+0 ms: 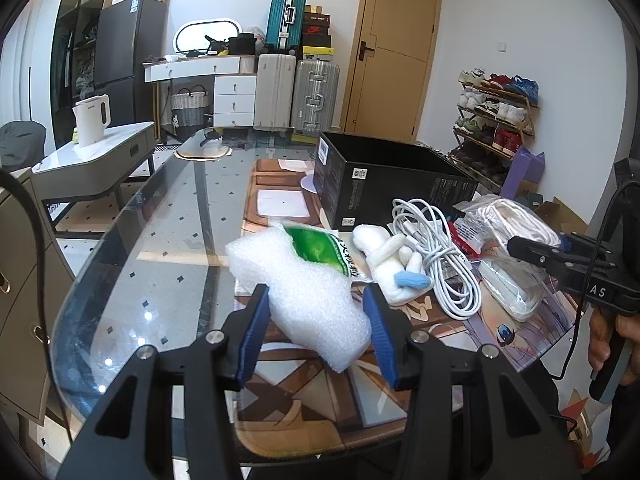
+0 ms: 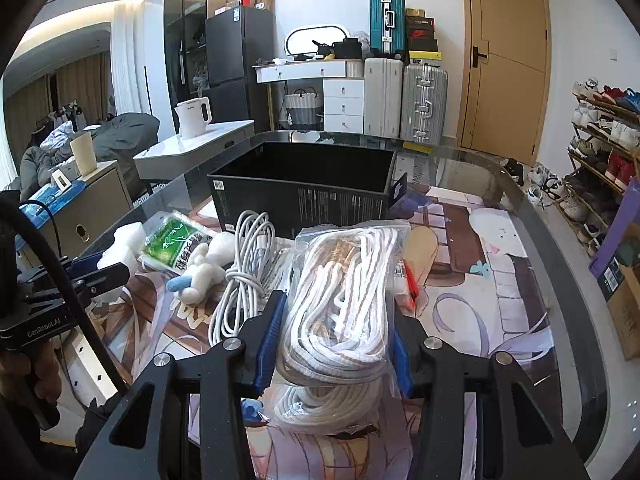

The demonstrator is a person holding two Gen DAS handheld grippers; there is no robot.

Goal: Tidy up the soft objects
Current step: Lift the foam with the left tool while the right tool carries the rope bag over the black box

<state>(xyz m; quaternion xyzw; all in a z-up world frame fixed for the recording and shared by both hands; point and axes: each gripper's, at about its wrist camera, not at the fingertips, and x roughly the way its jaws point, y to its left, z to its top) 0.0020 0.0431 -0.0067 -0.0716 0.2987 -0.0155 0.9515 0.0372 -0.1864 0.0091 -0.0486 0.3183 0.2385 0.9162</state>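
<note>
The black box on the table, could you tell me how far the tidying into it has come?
Nothing looks packed yet: the black box shows an empty interior. In hand: the left tongs clamp the foam sheet, the right tongs the bag of rope. Left on the table: the green packet, plush toy and white cable.

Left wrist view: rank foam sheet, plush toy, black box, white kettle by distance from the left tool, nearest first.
1. Foam sheet: between the left tool's blue pads, gripped.
2. Plush toy: just beyond, to the right, on the mat.
3. Black box: farther back, right of centre on the table.
4. White kettle: farthest, on the side table at left.
</note>
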